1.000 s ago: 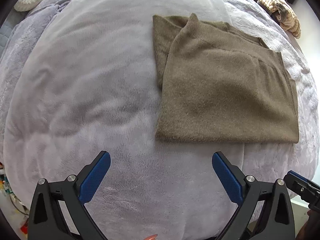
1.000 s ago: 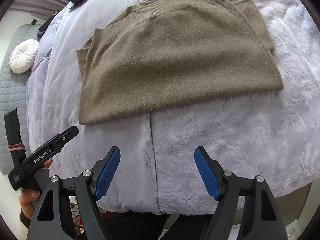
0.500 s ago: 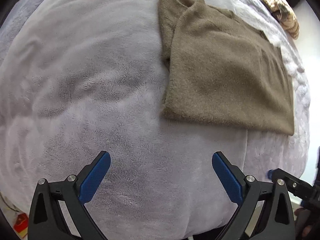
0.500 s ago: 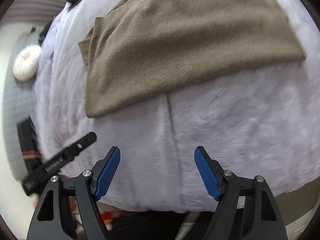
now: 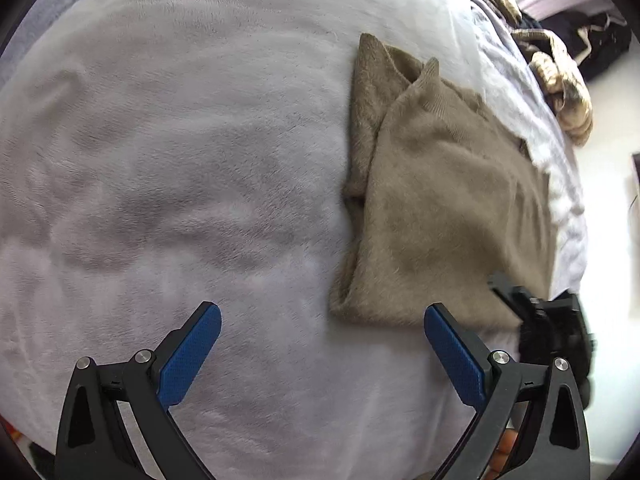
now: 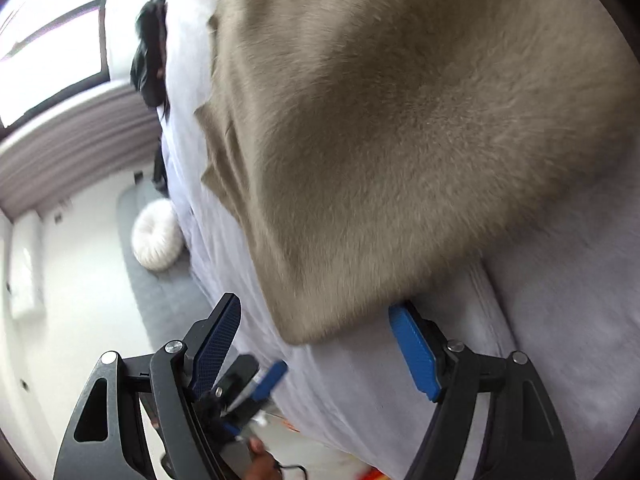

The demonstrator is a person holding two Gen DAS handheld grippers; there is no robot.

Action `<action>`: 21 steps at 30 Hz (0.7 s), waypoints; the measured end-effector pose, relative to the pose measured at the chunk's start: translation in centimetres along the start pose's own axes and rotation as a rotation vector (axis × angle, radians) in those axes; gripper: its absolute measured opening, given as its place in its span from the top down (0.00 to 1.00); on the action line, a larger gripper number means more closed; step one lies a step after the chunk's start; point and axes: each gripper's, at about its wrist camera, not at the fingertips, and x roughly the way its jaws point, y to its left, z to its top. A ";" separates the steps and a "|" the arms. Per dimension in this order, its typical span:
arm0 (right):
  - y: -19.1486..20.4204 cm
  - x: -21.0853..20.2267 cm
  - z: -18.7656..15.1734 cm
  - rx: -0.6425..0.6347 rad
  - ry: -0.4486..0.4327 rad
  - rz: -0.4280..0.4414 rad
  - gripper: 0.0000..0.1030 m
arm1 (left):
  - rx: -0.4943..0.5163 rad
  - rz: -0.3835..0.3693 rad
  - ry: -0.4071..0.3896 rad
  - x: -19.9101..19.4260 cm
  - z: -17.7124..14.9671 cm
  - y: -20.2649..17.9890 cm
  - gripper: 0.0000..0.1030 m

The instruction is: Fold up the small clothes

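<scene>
A folded olive-brown knit sweater (image 5: 448,200) lies on a pale lilac plush blanket (image 5: 180,160) covering the bed. My left gripper (image 5: 320,344) is open and empty, above the blanket just left of the sweater's near corner. My right gripper (image 6: 316,336) is open, low at the bed's edge, with the sweater's near corner (image 6: 304,320) lying between its blue pads. The sweater (image 6: 400,120) fills most of the right wrist view. The right gripper also shows in the left wrist view (image 5: 548,320), blurred, at the sweater's near right edge.
A tan patterned garment (image 5: 564,92) and dark clothes (image 5: 592,40) lie at the far right of the bed. A white round cushion (image 6: 158,236) sits on grey quilted padding (image 6: 160,300) beside the bed. The left gripper (image 6: 248,384) shows below the right one.
Both grippers have moved down and closer to the sweater. The right gripper has swung to the sweater's near corner, which now sits between its open pads. Both views are motion-blurred.
</scene>
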 end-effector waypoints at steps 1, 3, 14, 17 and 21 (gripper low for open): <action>-0.3 0.1 0.0 0.015 -0.008 0.017 0.23 | -0.004 -0.015 0.000 0.1 0.1 -0.1 0.01; -0.6 0.2 0.2 0.057 -0.027 0.077 0.23 | -0.006 -0.042 0.002 0.4 0.5 -0.3 0.01; 3.4 -0.8 0.8 -0.093 0.006 0.162 0.90 | -0.056 -0.351 0.089 4.2 5.9 -1.7 0.01; 5.2 -1.4 0.7 -0.178 0.033 0.143 0.90 | -0.063 -0.439 0.133 6.1 7.7 -2.4 0.01; 6.1 -1.5 0.9 -0.213 0.048 0.144 0.90 | -0.051 -0.453 0.176 8.1 9.4 -4.1 0.01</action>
